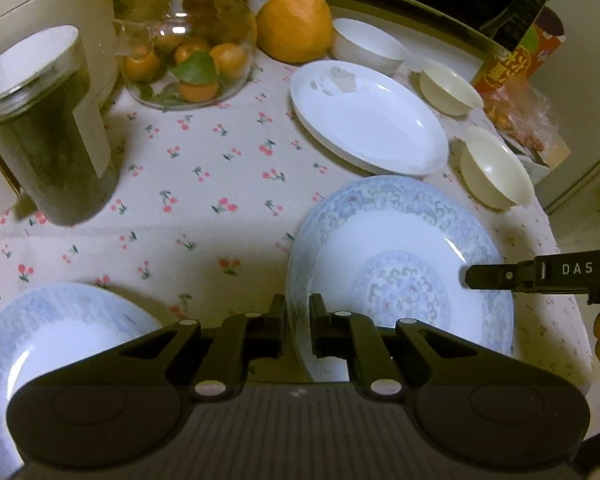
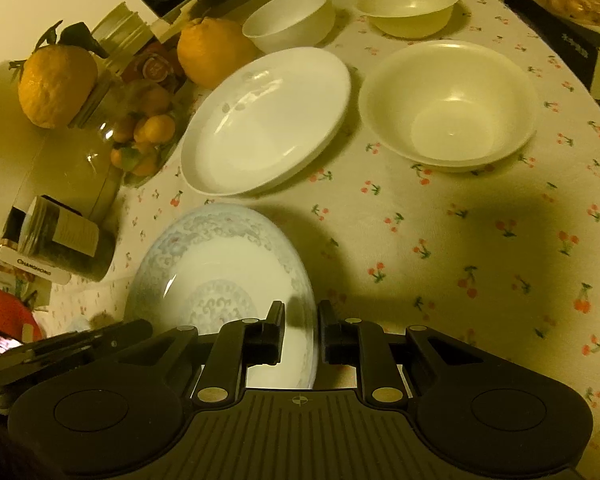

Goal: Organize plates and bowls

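Note:
A blue-patterned plate (image 1: 400,240) lies on the cherry-print tablecloth, with both grippers on it. My left gripper (image 1: 298,308) is shut on its left rim, which shows between the two pads. My right gripper (image 2: 300,316) is shut on the opposite rim of the same plate (image 2: 220,264). One right fingertip (image 1: 484,276) reaches over that rim in the left wrist view. A second blue-patterned plate (image 1: 60,332) sits at the lower left. Behind are a plain white plate (image 2: 268,120) and three cream bowls (image 2: 290,18), (image 2: 410,10), (image 2: 450,104). I cannot tell whether the held plate touches the cloth.
A jar of dark contents (image 1: 48,128), a glass jar of small tangerines (image 1: 188,52) and a large orange fruit (image 1: 296,24) crowd the back left. A snack box (image 1: 516,52) stands at the back right. Bare cloth (image 2: 480,260) spreads right of the held plate.

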### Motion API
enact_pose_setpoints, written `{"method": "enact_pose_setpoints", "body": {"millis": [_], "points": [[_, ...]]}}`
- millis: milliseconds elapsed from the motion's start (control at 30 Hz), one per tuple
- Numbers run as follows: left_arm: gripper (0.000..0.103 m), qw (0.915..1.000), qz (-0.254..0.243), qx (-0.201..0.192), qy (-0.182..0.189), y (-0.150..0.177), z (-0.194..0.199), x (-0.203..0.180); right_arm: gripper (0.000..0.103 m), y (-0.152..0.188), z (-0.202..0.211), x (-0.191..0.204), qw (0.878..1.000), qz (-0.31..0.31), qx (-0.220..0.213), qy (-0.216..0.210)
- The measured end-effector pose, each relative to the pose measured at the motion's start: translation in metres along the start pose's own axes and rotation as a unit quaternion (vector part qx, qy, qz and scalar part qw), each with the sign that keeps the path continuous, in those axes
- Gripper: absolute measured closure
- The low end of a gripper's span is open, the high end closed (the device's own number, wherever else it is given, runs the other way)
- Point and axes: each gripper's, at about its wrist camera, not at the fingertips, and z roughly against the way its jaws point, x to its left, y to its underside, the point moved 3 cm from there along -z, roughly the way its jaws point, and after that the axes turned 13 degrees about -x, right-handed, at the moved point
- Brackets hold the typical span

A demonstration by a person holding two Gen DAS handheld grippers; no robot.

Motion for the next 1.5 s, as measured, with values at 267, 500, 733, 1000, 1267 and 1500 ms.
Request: {"method": "enact_pose_setpoints", "body": {"millis": [267,500,733,1000,1267,1500], "points": [[0.093,0.9997,-0.005,0.012,0.02,0.008,-0.001,-0.022,0.085,-0.001,0.014,-0.022,1.0,-0.017,0.004,0.024],[0.093,0.9993,-0.023,0.012,0.027,0.01,-0.004,-0.034,0.085,-0.002,0.011,-0.042,0.998,-0.033,0.006,0.044],[0.092,0.9991,-0.033,0.011,0.022,0.011,-0.004,-0.037,0.084,-0.001,0.009,-0.039,0.999,-0.016,0.005,0.048],[0.088,0.999,-0.031,0.014,0.028,0.01,-0.003,-0.037,0.082,-0.001,0.009,-0.039,0.999,-0.013,0.004,0.049],[0.07,0.9978,-0.066,-0.012,0.008,0.007,0.009,-0.036,0.074,-0.002,0.012,-0.036,0.998,0.003,-0.001,0.061],[0.023,0.9941,-0.098,-0.047,0.011,0.007,0.025,-0.038,0.036,-0.004,0.028,-0.022,0.996,0.047,-0.036,0.064]]}}
